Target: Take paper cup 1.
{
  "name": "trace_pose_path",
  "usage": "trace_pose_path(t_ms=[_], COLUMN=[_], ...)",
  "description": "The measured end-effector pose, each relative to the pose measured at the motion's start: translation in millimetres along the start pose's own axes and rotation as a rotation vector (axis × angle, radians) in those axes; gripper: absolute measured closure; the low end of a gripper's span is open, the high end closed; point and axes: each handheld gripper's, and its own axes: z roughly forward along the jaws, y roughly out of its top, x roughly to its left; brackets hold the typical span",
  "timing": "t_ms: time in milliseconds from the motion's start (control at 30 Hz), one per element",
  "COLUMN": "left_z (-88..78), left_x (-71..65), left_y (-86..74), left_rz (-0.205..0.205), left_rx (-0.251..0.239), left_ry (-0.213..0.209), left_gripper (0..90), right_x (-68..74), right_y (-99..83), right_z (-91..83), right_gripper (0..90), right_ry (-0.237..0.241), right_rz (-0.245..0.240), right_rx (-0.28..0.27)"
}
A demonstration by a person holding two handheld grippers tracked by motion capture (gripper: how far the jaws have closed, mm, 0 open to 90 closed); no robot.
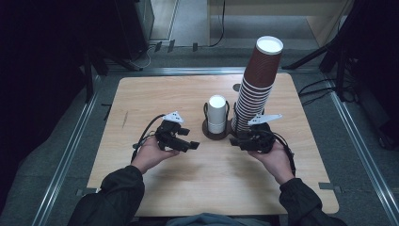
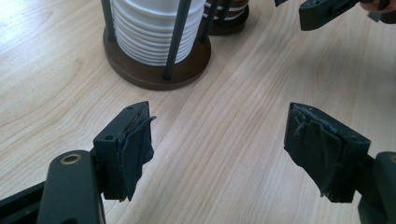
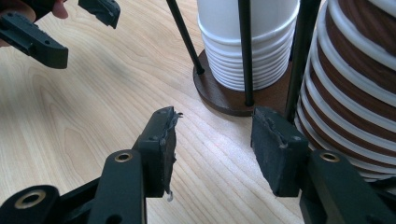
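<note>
High view: white cup stack (image 1: 217,114) in its wire holder (image 1: 217,133) and tall brown cup stack (image 1: 256,84) stand near the table (image 1: 141,103) middle, toward its far edge. Left gripper (image 1: 190,145) and right gripper (image 1: 234,140) flank them, jaws apart, holding nothing. Judged: no cup moved yet; the whole job is left.

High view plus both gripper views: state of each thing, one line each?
left gripper: open, nothing between the jaws, held above the table.
right gripper: open, empty, close beside the brown stack.
white cup stack: upright, nested, standing in the holder.
cup holder: upright on the table, round brown base, dark rods around the white cups.
brown cup stack: tall, nested, upside down, leaning slightly.
table: wooden, flat.
</note>
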Motion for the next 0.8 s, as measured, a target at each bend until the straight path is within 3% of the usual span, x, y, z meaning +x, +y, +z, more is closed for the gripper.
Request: trace_pose_path(t_ms=[800], left_z=[-1.6], left_x=[8.2], left_y=[4.7], left_rz=[0.017], left_rx=[-0.017], left_ry=[0.019], left_gripper=[26.9], right_x=[-0.6], right_y=[-2.5], right_z=[-4.1], right_gripper=[51.9], right_ry=[-0.016], right_rz=[0.019], right_rx=[0.000])
